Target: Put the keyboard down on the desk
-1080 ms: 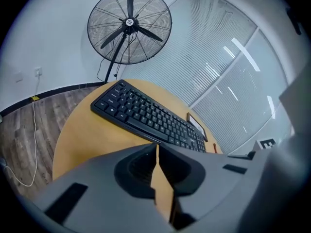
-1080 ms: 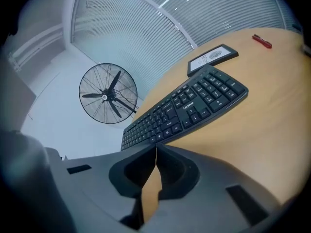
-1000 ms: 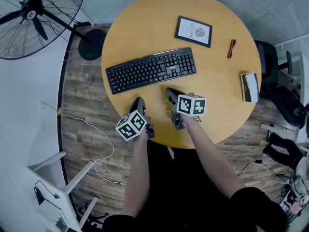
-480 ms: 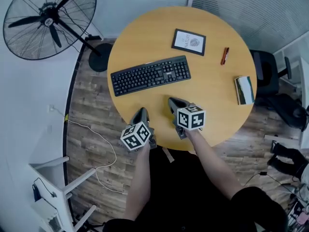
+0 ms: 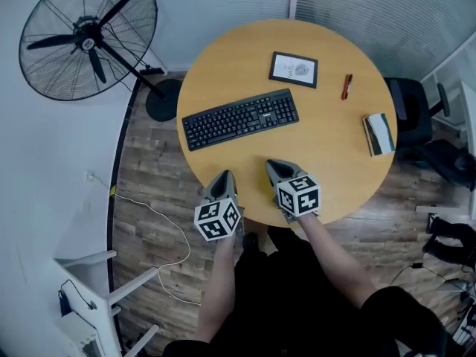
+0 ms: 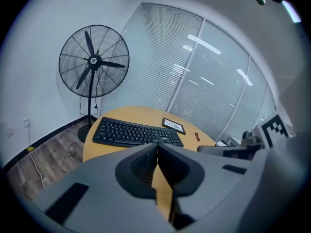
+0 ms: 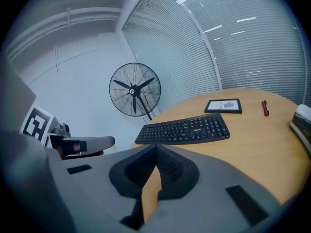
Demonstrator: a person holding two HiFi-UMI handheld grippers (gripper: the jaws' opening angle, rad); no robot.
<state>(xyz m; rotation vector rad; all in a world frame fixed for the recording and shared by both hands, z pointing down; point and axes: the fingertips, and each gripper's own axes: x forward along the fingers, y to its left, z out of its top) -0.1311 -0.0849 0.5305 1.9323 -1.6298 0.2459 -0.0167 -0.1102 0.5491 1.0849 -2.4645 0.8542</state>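
A black keyboard (image 5: 240,119) lies flat on the round wooden desk (image 5: 320,162), a little left of its middle; it also shows as the keyboard (image 6: 136,132) and the keyboard (image 7: 184,129) ahead of both gripper cameras. My left gripper (image 5: 223,177) is shut and empty over the desk's near edge, well short of the keyboard. My right gripper (image 5: 272,166) is shut and empty beside it, above the near part of the desk. In the left gripper view the jaws (image 6: 158,147) meet with nothing between them; the right gripper's jaws (image 7: 155,149) meet the same way.
A framed picture (image 5: 294,69) and a red pen (image 5: 346,86) lie at the desk's far side, a small book (image 5: 379,134) at its right edge. A large standing fan (image 5: 88,39) stands on the floor to the left; a dark chair (image 5: 413,110) is at the right.
Both grippers have drawn back from the keyboard toward the desk's near edge and risen, rolling as they went. The keyboard stays flat on the desk.
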